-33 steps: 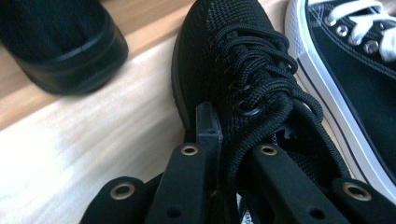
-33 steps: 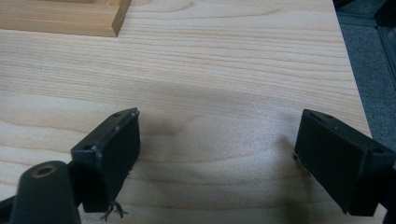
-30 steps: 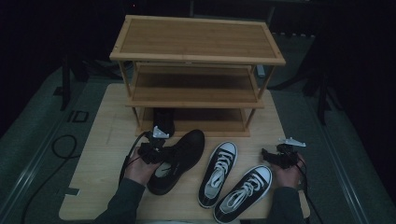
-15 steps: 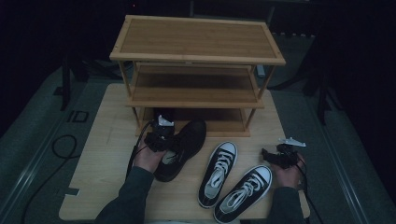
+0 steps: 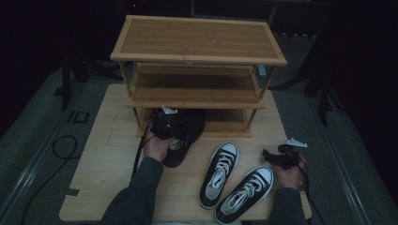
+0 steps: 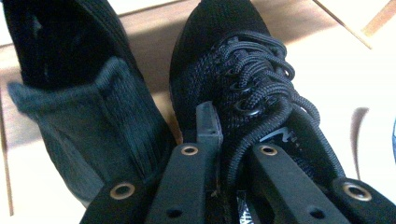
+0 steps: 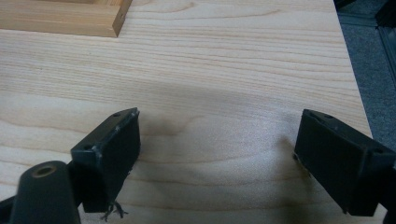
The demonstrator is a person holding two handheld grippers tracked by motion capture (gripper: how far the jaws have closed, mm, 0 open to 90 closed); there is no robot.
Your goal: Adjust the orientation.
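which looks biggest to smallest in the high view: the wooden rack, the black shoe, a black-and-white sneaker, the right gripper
1. wooden rack, by far the largest.
2. black-and-white sneaker and black shoe: too alike to rank, as the shoe's toe is hidden under the rack's bottom shelf and the left gripper covers part of it.
3. right gripper, smallest.

A three-tier shoe rack (image 5: pixel 199 56) stands on the far half of the table (image 5: pixel 103 154), its lowest tier resting on the tabletop. The left gripper (image 5: pixel 165 123) sits at the near left corner of the rack, closed on a shoe (image 5: pixel 185 136) whose toe reaches under the lowest shelf; in the left gripper view a second shoe (image 6: pixel 79 93) lies just beside it. Two sneakers (image 5: pixel 234 180) lie side by side on the near right part of the table, toes toward the far right, and the right gripper (image 5: pixel 277 158) rests just right of them, jaws apart over bare tabletop.
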